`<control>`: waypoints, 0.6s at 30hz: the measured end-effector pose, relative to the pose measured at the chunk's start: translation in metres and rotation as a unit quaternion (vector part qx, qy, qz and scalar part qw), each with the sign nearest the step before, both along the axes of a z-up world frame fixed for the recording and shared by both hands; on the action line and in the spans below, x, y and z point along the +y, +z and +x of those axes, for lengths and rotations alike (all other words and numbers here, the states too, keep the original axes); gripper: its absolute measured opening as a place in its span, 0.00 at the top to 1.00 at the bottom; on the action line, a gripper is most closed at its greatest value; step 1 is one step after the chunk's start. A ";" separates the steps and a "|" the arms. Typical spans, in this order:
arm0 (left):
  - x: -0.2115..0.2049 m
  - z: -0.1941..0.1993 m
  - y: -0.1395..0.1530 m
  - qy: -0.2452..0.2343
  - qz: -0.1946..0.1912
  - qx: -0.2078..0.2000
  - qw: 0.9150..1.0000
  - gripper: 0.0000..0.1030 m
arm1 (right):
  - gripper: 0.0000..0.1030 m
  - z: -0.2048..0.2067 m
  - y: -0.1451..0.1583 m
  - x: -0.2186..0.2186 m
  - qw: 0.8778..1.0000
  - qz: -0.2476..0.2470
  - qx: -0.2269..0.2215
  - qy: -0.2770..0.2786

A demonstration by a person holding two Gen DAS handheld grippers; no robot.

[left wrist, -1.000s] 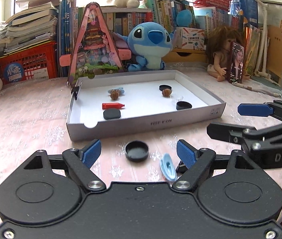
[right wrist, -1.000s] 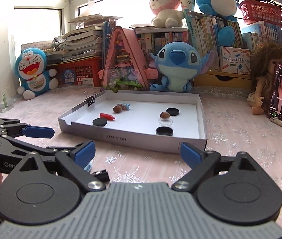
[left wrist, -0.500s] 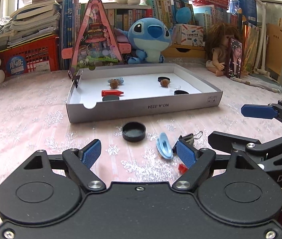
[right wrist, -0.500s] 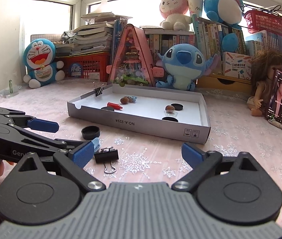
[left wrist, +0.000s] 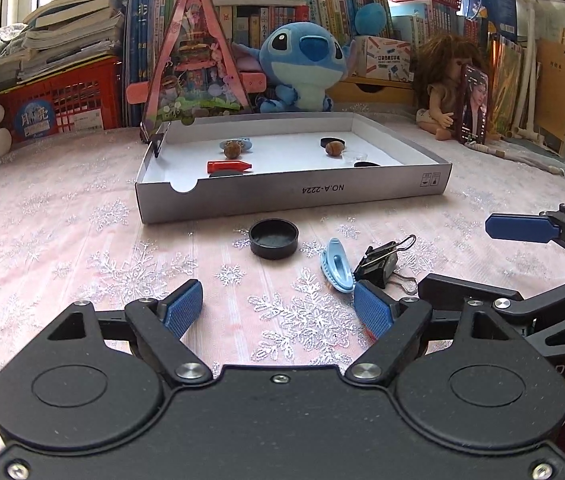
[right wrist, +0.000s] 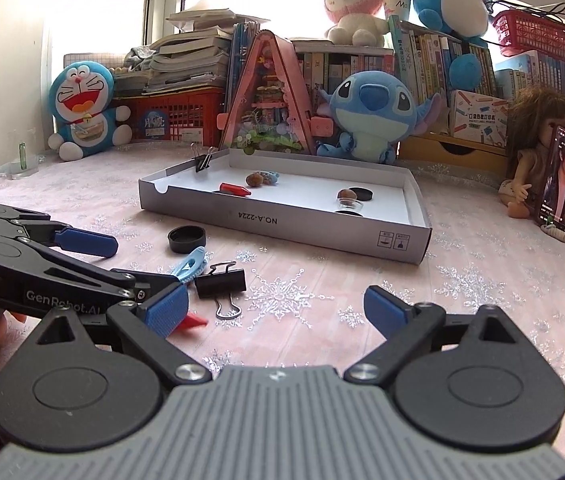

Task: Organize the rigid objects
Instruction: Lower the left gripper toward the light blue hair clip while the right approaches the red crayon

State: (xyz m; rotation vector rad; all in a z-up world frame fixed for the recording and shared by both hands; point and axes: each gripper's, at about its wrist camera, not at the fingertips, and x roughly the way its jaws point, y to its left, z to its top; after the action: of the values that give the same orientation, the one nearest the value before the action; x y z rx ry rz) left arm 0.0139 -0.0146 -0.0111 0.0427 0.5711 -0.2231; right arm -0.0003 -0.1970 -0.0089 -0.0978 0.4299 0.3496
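Both of your tools have sunk toward the counter (left wrist: pixel 42 240), so the loose pieces ahead now show. Left tool (left wrist: pixel 278 312) and right tool (right wrist: pixel 274 312) are spread, empty. Just ahead: stiff blue clip (left wrist: pixel 337 265), springy steel binder clip (right wrist: pixel 221 282); pinch its black body. Beyond, the light, slick cap (left wrist: pixel 273 238), then the cardboard tray (left wrist: pixel 294 196).
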 end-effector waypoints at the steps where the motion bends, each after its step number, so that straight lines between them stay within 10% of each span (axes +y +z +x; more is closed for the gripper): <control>1: 0.000 0.000 0.000 0.000 -0.001 0.000 1.000 0.21 | 0.04 0.001 0.000 0.000 1.000 0.002 0.002 0.001; 11: 0.003 0.000 -0.001 -0.004 -0.009 -0.002 1.000 0.25 | 0.04 0.003 -0.002 -0.002 1.000 0.010 0.013 0.003; 18: -0.004 -0.006 0.000 -0.029 0.004 -0.014 0.999 0.59 | 0.04 0.001 -0.001 0.002 1.000 -0.001 0.009 0.003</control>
State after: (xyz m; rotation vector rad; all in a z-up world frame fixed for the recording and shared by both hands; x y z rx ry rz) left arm 0.0082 -0.0187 -0.0116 0.0702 0.5431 -0.2757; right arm 0.0011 -0.1948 -0.0098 -0.0985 0.4482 0.3564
